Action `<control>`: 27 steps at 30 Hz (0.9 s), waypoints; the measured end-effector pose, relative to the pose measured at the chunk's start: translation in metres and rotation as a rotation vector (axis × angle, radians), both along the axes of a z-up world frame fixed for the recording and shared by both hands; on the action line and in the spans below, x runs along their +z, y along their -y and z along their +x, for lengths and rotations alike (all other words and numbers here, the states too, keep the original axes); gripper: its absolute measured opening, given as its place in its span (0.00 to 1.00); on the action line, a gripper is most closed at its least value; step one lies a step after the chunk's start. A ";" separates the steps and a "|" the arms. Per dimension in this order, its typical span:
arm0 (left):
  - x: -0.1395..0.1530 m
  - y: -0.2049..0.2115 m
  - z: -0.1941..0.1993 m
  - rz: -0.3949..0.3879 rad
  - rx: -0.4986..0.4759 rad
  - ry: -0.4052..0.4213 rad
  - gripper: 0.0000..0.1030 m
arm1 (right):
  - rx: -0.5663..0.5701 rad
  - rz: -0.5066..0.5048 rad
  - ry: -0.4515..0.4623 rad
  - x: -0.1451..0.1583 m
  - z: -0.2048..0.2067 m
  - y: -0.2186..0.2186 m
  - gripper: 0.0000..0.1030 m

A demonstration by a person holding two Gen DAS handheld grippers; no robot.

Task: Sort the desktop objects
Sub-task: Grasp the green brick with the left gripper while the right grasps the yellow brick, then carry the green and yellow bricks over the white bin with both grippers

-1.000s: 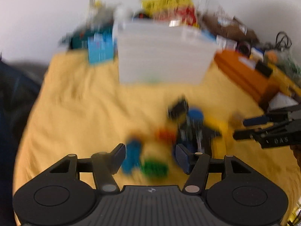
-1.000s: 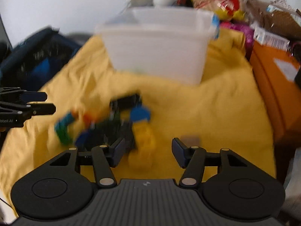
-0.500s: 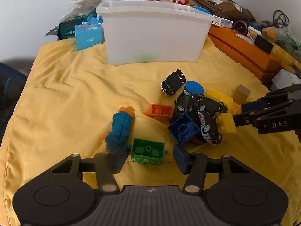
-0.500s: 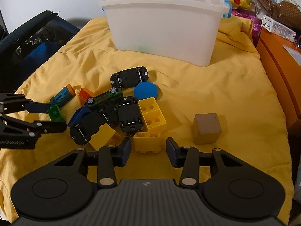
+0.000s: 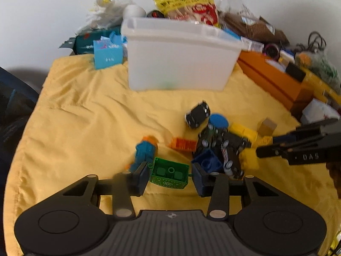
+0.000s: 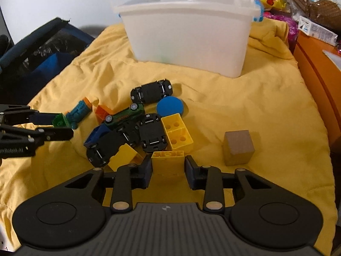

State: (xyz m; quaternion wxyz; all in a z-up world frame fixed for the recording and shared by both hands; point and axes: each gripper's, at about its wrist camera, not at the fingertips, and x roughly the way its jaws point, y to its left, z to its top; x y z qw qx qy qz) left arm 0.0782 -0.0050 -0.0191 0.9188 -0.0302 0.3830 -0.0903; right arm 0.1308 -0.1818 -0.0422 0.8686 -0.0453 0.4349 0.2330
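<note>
Toy bricks and cars lie heaped on a yellow cloth [image 5: 85, 128]. My left gripper [image 5: 170, 177] straddles a green brick [image 5: 169, 173] lying hollow side up. Its jaws are closing, with slim gaps still showing at the pads. In the right wrist view, my right gripper [image 6: 168, 170] straddles a yellow brick [image 6: 167, 164]. Its jaws are closing too, and the right pad is just clear of the brick. The left gripper [image 6: 57, 125] shows at that view's left edge by the green brick [image 6: 60, 121]. The right gripper [image 5: 264, 147] enters the left wrist view from the right.
A white plastic bin [image 6: 191, 32] stands at the back of the cloth. Black toy cars [image 6: 151, 91], a green car [image 6: 125, 116], a blue disc [image 6: 170, 106], a teal figure [image 5: 145, 151], orange [image 5: 183, 144] and blue [image 5: 206, 162] bricks and a wooden cube [image 6: 238, 147] lie about. Orange box [image 5: 277, 81] at right.
Both pairs of jaws have narrowed. The left gripper has come forward so the green brick now sits between its fingers. The right fingers have drawn in around the yellow brick.
</note>
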 end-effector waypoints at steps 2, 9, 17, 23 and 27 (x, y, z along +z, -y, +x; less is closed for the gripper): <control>0.012 -0.002 -0.001 -0.014 0.007 0.021 0.46 | -0.012 0.024 0.007 0.008 -0.003 0.005 0.35; 0.055 0.001 0.011 -0.033 0.000 0.078 0.46 | -0.046 0.121 0.076 0.051 -0.004 0.012 0.35; 0.105 0.005 0.044 -0.056 -0.005 0.122 0.46 | -0.069 0.198 0.176 0.110 0.022 0.014 0.35; 0.133 -0.002 0.071 -0.047 0.012 0.145 0.46 | -0.093 0.231 0.225 0.140 0.045 0.019 0.35; 0.152 -0.004 0.088 -0.038 0.015 0.167 0.46 | -0.091 0.223 0.248 0.155 0.061 0.019 0.35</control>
